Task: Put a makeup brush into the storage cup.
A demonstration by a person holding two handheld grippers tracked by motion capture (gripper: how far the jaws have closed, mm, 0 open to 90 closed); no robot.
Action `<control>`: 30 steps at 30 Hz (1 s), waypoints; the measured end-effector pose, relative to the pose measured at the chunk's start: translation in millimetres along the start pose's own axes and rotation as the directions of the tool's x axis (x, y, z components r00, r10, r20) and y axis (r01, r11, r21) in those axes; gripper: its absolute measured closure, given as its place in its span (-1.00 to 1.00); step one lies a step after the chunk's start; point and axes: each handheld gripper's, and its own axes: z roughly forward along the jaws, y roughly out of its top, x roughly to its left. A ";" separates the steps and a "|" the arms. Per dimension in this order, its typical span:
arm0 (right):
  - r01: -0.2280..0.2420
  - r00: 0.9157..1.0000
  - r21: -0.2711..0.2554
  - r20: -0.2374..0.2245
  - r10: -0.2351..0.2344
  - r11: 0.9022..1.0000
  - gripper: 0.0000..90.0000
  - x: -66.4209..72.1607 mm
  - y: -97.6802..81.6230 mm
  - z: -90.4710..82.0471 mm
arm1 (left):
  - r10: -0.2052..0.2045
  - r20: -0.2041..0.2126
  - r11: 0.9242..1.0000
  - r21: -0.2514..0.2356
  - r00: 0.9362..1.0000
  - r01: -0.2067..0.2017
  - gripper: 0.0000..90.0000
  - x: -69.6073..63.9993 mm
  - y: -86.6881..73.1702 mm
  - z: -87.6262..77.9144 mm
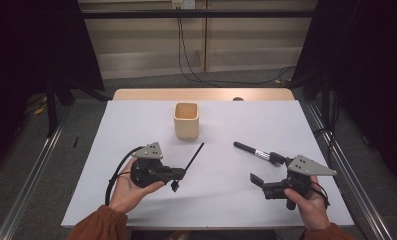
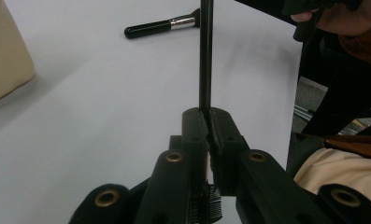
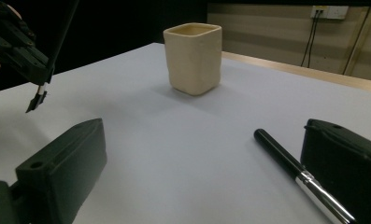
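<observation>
A thin black brush point(image 1: 195, 156) with a small angled tip is clamped in my left gripper point(image 1: 182, 174), which is shut on its handle point(image 2: 205, 56); the long end slants toward the cup. The tip point(image 3: 36, 101) hangs just over the table. A cream square cup point(image 1: 186, 120) stands upright at the far middle. A thicker brush point(image 1: 253, 151) with a black handle and silver ferrule lies flat at the right. My right gripper point(image 1: 265, 167) stands open, and that brush point(image 3: 281, 154) lies between its jaws near the right one, untouched.
The white table top point(image 1: 136, 200) has a wooden strip point(image 1: 201, 94) along its far edge. Metal rails run along the floor on both sides. Cables hang from a wall socket point(image 1: 182, 4) behind the table.
</observation>
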 end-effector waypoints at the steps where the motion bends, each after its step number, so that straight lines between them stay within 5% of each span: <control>1: 0.004 1.000 0.003 -0.005 -0.004 1.000 -1.00 0.4 1.5 1.3 | -0.003 0.004 1.000 0.008 1.000 0.003 0.90 -0.5 0.7 0.5; 8: 0.020 0.995 0.009 -0.093 -0.019 1.000 -0.99 4.9 15.7 17.9 | 0.008 0.029 0.998 0.055 1.000 -0.009 0.91 -4.6 7.1 6.5; 16: 0.094 0.976 0.051 -0.204 -0.082 0.994 -1.00 18.3 25.8 41.8 | 0.018 0.054 0.992 0.121 0.998 -0.024 0.91 -7.2 13.2 12.7; 24: 0.136 0.952 0.130 -0.291 -0.094 0.982 -1.00 29.6 32.0 58.5 | 0.033 0.055 0.974 0.223 0.998 -0.044 0.91 -10.1 17.8 15.1; 30: 0.170 0.932 0.203 -0.352 -0.090 0.964 -1.00 30.6 38.5 64.3 | 0.078 0.068 0.950 0.297 0.995 -0.095 0.91 -10.5 26.9 14.5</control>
